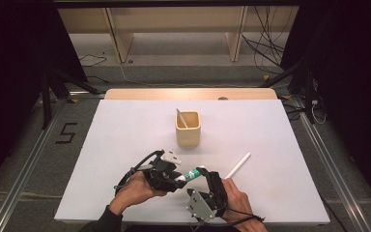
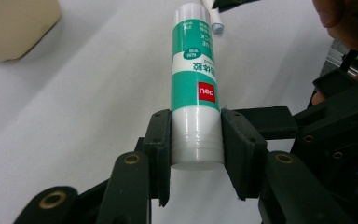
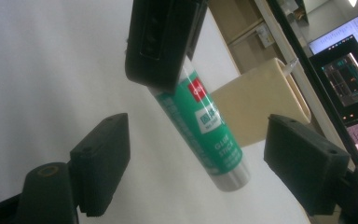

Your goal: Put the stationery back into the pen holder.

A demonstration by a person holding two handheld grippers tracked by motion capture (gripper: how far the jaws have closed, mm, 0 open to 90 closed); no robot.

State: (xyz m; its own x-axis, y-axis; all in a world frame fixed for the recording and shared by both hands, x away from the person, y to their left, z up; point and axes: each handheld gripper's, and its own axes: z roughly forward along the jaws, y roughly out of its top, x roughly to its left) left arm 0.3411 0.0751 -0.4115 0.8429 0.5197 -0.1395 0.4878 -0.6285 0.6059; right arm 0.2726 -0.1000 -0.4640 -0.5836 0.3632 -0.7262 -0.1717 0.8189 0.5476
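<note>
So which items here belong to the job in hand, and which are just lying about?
In the job:
glue stick, clamped in the left hand-held gripper
right hand-held gripper, open around its far end

Lying about:
white pen on the table
wooden cup holding a utensil

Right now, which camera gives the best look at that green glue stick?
The left gripper view: the glue stick is close, label sharp, white end clamped between jaws. The right gripper view shows it slanted and blurrier; the high view, tiny.
</note>
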